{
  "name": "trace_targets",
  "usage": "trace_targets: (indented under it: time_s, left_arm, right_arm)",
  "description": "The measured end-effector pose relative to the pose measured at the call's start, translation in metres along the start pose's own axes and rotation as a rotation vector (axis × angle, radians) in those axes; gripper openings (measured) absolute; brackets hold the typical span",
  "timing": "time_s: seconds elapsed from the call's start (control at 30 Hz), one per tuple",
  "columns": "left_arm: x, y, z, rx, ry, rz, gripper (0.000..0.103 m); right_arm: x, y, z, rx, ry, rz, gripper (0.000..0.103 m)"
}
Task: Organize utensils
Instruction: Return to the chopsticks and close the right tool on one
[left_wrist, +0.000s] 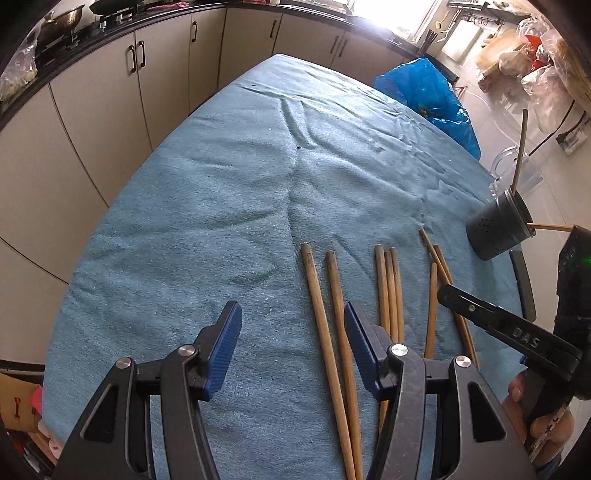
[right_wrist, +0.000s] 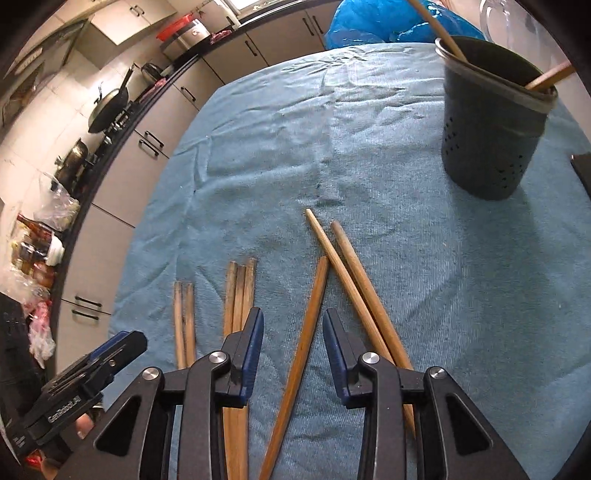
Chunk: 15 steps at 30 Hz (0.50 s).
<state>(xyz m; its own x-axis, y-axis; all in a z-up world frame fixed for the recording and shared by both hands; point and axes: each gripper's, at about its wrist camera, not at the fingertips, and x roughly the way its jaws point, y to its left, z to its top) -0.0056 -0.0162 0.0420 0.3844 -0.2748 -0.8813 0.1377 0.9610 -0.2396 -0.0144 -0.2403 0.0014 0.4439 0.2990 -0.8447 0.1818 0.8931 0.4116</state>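
Several wooden chopsticks (left_wrist: 325, 325) lie in small groups on a blue cloth (left_wrist: 229, 206). A dark perforated holder (left_wrist: 496, 229) stands at the right with two sticks in it; it also shows in the right wrist view (right_wrist: 487, 133). My left gripper (left_wrist: 291, 325) is open and empty, just left of the leftmost pair. My right gripper (right_wrist: 293, 332) is open above one slanted chopstick (right_wrist: 303, 343), which lies between its jaws, with a crossed pair (right_wrist: 354, 284) to its right. Whether the pads touch the stick I cannot tell.
Cream kitchen cabinets (left_wrist: 110, 96) run along the left and back. A blue plastic bag (left_wrist: 428, 96) sits past the table's far right edge. A clear jug (left_wrist: 517, 173) stands behind the holder. Pans and bottles (right_wrist: 74, 155) line the counter.
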Motion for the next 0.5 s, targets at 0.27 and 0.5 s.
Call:
trace_targets:
  time_s: [0.27, 0.5]
  left_arm:
    - [-0.001, 0.003, 0.004, -0.002, 0.0, 0.014, 0.056]
    - [0.02, -0.02, 0.02, 0.062, 0.048, 0.027, 0.056]
  right_arm:
    - [0.02, 0.016, 0.01, -0.084, 0.02, -0.143, 0.026]
    - [0.02, 0.015, 0.009, -0.131, 0.018, -0.148, 0.009]
